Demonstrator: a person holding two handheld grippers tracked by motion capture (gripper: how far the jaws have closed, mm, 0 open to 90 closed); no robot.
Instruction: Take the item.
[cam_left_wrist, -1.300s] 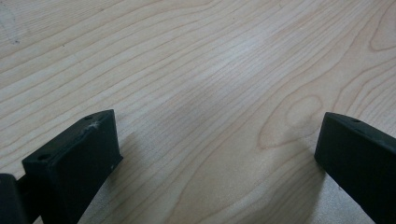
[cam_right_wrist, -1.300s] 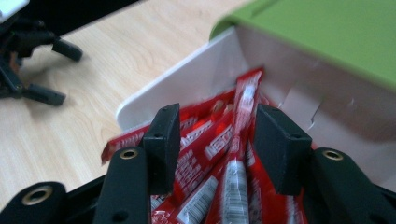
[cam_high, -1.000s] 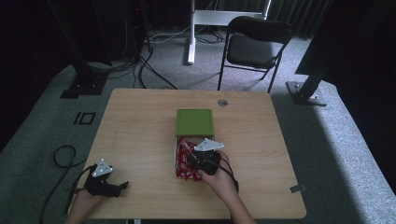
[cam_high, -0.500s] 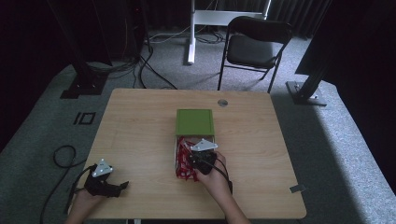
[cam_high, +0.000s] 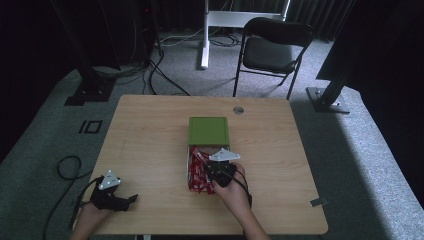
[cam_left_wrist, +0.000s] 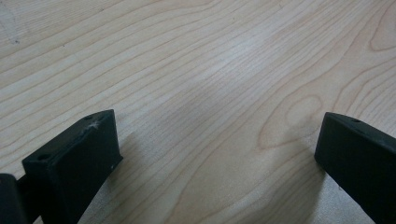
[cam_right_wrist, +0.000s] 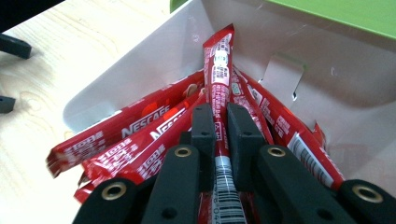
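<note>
**One coffee stick pinched, still inside its box**

Nearest the table's front edge, left gripper (cam_high: 114, 192) parked low on bare wood of the table (cam_high: 150, 150), jaws spread wide with nothing but grain between them. Beside it to the right, right hand (cam_high: 235, 192) stretched forward from the near edge, wrist low, right gripper (cam_right_wrist: 215, 128) pointed away from the person and down into the white box (cam_right_wrist: 140, 60). Jaws narrowed tight on a single red coffee stick (cam_right_wrist: 218, 60), clamped near its barcode end, its far end angled up toward the box's back wall. Judged as an early stage of pulling sticks out: grip made, lift apparently not yet begun, stick seemingly not clear of the box. Remaining red sachets (cam_right_wrist: 126, 135) heaped loosely under and to either side of the held one, some spilling over the near lip. Just beyond, green lid (cam_high: 208, 131) hinged flat on the tabletop. Well behind the table, empty black chair (cam_high: 272, 50) on grey carpet
</note>
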